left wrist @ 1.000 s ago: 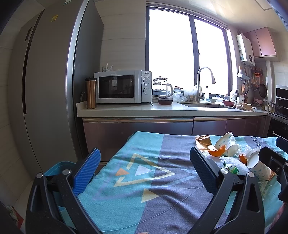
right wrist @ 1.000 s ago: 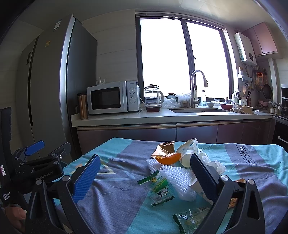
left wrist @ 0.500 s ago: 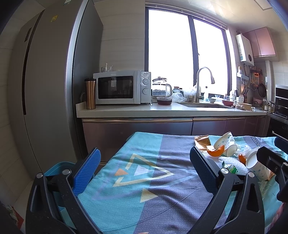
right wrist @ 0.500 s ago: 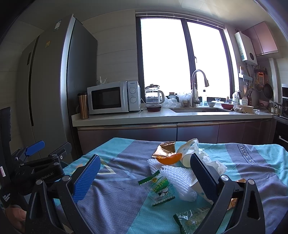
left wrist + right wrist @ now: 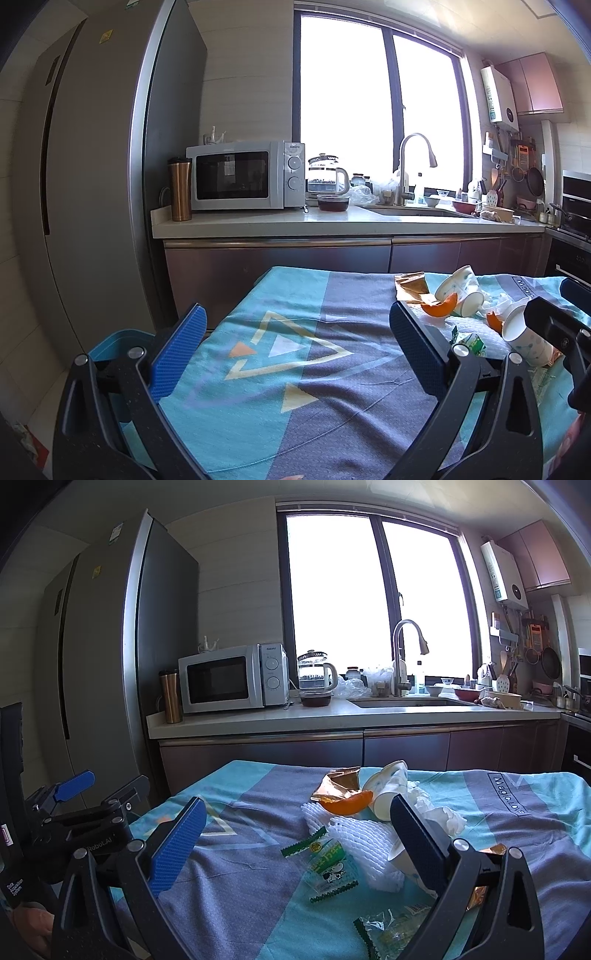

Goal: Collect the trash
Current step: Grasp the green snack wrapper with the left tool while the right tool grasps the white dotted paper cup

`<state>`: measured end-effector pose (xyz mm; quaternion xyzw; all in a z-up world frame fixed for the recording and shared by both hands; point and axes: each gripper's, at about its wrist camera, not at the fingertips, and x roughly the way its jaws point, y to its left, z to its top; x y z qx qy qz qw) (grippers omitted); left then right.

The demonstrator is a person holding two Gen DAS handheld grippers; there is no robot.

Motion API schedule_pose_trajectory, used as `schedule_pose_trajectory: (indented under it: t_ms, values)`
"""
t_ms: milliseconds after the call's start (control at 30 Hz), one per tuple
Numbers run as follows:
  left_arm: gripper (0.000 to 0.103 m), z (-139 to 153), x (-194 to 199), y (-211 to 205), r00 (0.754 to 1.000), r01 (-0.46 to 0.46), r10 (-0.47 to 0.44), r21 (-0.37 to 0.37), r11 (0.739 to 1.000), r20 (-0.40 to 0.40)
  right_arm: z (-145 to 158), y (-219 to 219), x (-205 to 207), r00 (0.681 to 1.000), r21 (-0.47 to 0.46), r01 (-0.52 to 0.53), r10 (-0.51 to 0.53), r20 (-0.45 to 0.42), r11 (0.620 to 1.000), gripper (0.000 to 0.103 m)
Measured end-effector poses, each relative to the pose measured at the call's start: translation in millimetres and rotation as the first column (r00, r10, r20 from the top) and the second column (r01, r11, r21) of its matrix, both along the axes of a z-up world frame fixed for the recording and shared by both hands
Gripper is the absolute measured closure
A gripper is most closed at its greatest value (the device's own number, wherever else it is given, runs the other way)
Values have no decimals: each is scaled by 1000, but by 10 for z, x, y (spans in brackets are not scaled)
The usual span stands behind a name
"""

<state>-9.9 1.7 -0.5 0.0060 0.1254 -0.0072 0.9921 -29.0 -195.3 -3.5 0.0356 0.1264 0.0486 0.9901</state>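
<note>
The trash lies in a loose cluster on the patterned tablecloth (image 5: 236, 886), ahead of the right gripper (image 5: 295, 842) and off to the right of the left gripper (image 5: 295, 350). Nearest the right gripper's fingers sit a green-edged snack wrapper (image 5: 328, 864) and a white foam fruit net (image 5: 369, 845); the net touches the wrapper's right side and runs behind the gripper's right finger. Just beyond them an orange peel (image 5: 347, 805) rests against a brown foil packet (image 5: 340, 781), with a tipped paper cup (image 5: 388, 786) beside it and crumpled tissue (image 5: 439, 812) to the right. A clear plastic wrapper (image 5: 391, 926) lies low between the fingers, close to the camera. Another cup seems to lie behind the right finger, though most of it is hidden.

The right gripper is held level above the cloth, pointing toward the counter, its blue-padded jaws spread wide with nothing between them. The left gripper is held the same way over bare cloth to the left, jaws also wide apart and empty; from the right wrist view its body shows at the far left edge. A blue bin (image 5: 118, 350) sits below the left gripper's left finger, beside the table edge.

Beyond the table stand a microwave (image 5: 232, 679), a glass kettle (image 5: 317, 674) and a sink faucet (image 5: 402, 657).
</note>
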Motion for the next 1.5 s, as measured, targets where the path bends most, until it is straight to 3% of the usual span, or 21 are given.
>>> schedule_pose_trajectory:
  t_ms: [300, 567, 800, 967, 1100, 1267, 1400, 1500]
  values:
    - [5, -101, 115, -102, 996, 52, -52, 7, 999, -68, -78, -230, -1, 999, 17, 37, -36, -36, 999, 7]
    - [5, -281, 280, -462, 964, 209, -205, 9, 978, -169, -267, -728, 45, 980, 45, 150, -143, -138, 988, 7]
    - [5, -461, 566, -862, 884, 384, -377, -32, 923, -277, -404, -970, 195, 959, 8, 187, -180, -219, 982, 7]
    - [5, -588, 808, -1055, 829, 440, -429, -56, 896, -359, -492, -915, 295, 951, -72, 157, -171, -258, 985, 7]
    - [6, -697, 1000, -1209, 768, 490, -479, -92, 867, -426, -550, -844, 361, 948, -130, 128, -160, -274, 983, 9]
    - [13, -770, 1164, -1385, 697, 532, -518, -128, 837, -495, -599, -840, 438, 940, -132, 102, -139, -312, 986, 21]
    - [31, -817, 1249, -1487, 647, 551, -546, -169, 817, -532, -616, -826, 459, 936, -141, 92, -134, -326, 986, 33]
    - [46, -851, 1293, -1511, 625, 554, -562, -199, 808, -542, -615, -823, 453, 936, -153, 91, -137, -324, 984, 44]
